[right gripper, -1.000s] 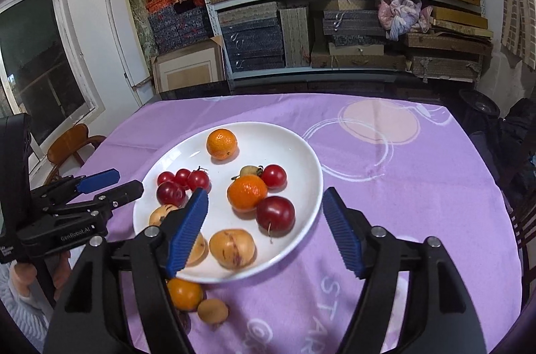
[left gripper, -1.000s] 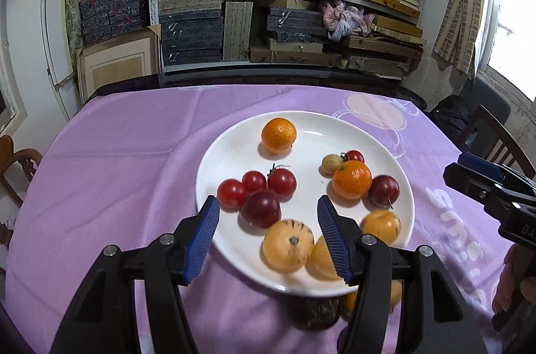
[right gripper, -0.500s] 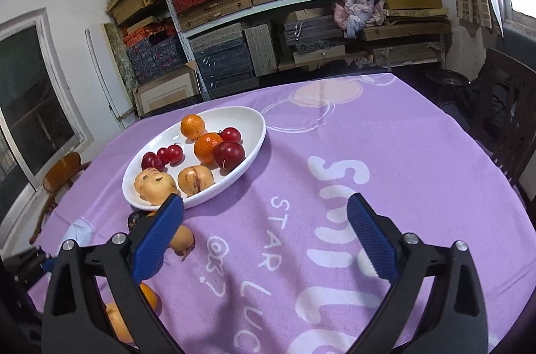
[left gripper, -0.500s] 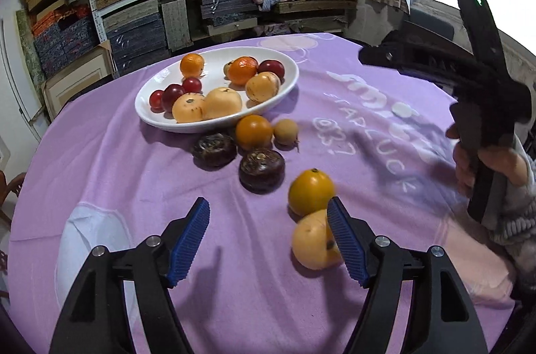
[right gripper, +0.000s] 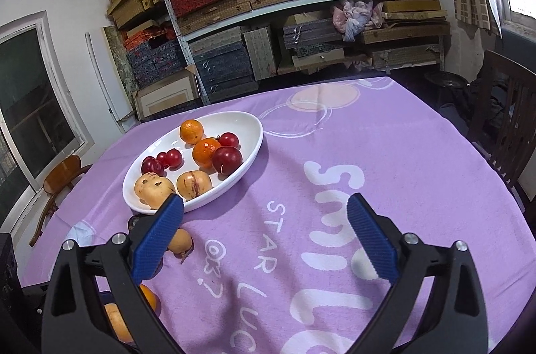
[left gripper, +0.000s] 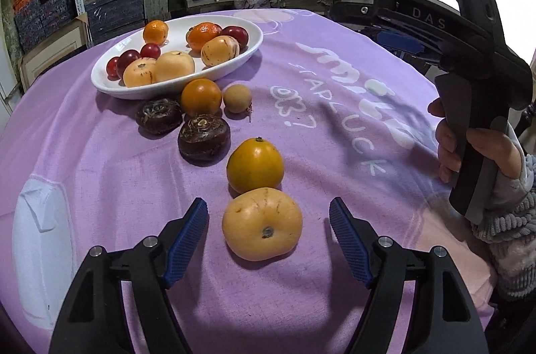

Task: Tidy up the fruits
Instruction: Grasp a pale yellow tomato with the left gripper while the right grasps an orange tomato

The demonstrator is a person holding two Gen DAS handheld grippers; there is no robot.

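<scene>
A white oval plate (left gripper: pixel 100 81) (right gripper: pixel 258 136) holds oranges, red plums, cherry tomatoes and pale yellow fruits. Loose on the purple cloth in the left wrist view lie a pale yellow fruit (left gripper: pixel 262 224), a yellow-orange fruit (left gripper: pixel 254 165), two dark brown fruits (left gripper: pixel 203 137) (left gripper: pixel 158 116), an orange (left gripper: pixel 201 96) and a small tan fruit (left gripper: pixel 237 98). My left gripper (left gripper: pixel 268 240) is open, its jaws on either side of the pale yellow fruit without touching it. My right gripper (right gripper: pixel 264 236) is open and empty above the cloth; it also shows in the left wrist view (left gripper: pixel 395 39).
Shelves of stacked boxes (right gripper: pixel 268 2) stand behind the table. A dark wooden chair (right gripper: pixel 502 119) is at the right, a brown chair (right gripper: pixel 63 176) at the left. White lettering (right gripper: pixel 335 220) is printed on the cloth.
My left gripper has pulled back from over the plate to the near loose fruits and now straddles the pale yellow one. My right gripper has drawn back and risen, away from the plate.
</scene>
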